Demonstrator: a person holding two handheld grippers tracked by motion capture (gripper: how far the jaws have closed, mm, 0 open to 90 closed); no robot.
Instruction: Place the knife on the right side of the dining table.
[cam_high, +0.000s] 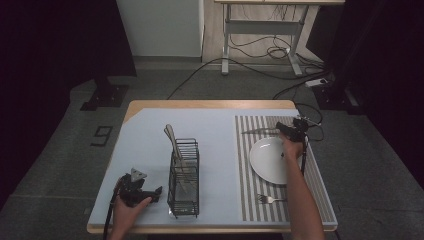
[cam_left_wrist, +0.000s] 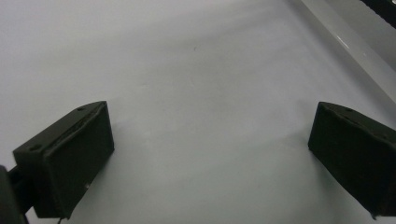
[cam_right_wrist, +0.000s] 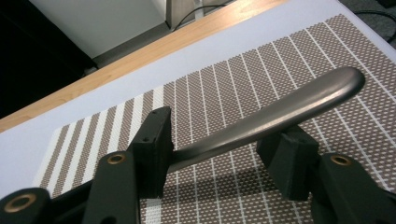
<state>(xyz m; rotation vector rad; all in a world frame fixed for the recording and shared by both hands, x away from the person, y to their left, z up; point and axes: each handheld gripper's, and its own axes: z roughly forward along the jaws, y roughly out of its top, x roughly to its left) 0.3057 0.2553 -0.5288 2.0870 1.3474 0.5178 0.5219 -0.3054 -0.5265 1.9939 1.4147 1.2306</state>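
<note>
**Knife on the placemat, jaws apart around its handle**

At right of centre in the high view, the right gripper (cam_high: 291, 131) sits over the striped placemat (cam_high: 250, 200), above the white plate (cam_high: 267, 160). In the right gripper view the knife (cam_right_wrist: 280, 114) lies between the parted jaws; its handle touches the left pad, while the right pad stands clear. At lower left of the high view, the left gripper (cam_high: 150, 192) rests open and empty beside the wire cutlery caddy (cam_high: 184, 175). A fork (cam_high: 267, 199) lies below the plate.
</note>
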